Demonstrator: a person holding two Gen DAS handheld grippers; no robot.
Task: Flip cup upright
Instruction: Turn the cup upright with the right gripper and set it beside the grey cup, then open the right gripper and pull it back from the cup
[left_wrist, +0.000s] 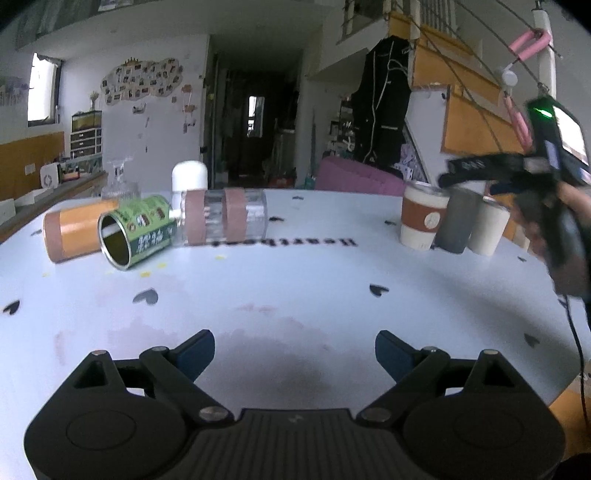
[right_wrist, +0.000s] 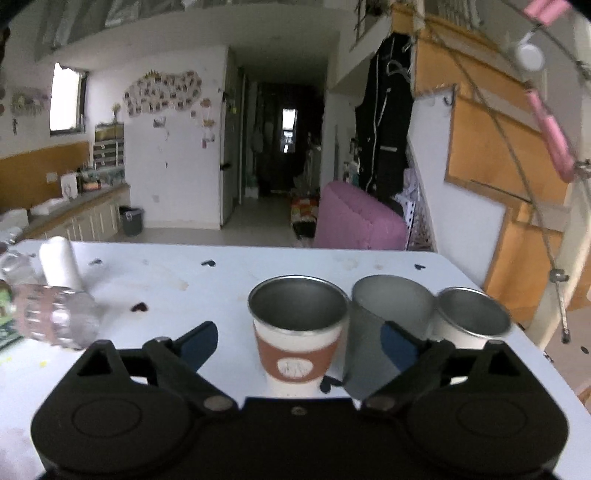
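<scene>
Three cups stand upright in a row on the white table: a white cup with a brown sleeve (right_wrist: 297, 332) (left_wrist: 423, 218), a grey cup (right_wrist: 388, 317) (left_wrist: 458, 221) and a white cup (right_wrist: 471, 319) (left_wrist: 489, 230). My right gripper (right_wrist: 299, 343) is open, just in front of and above the brown-sleeved cup, touching nothing; it shows from the left wrist view (left_wrist: 491, 173) above the cups. My left gripper (left_wrist: 294, 354) is open and empty over bare table. On their sides at the left lie a green can (left_wrist: 138, 230), an orange cup (left_wrist: 79, 232) and a clear banded bottle (left_wrist: 221, 218).
A white bottle (left_wrist: 189, 175) and a glass piece (left_wrist: 119, 181) stand behind the lying items. The table's (left_wrist: 295, 288) right edge is near the three cups. A pink sofa (right_wrist: 358, 221) sits beyond the far edge.
</scene>
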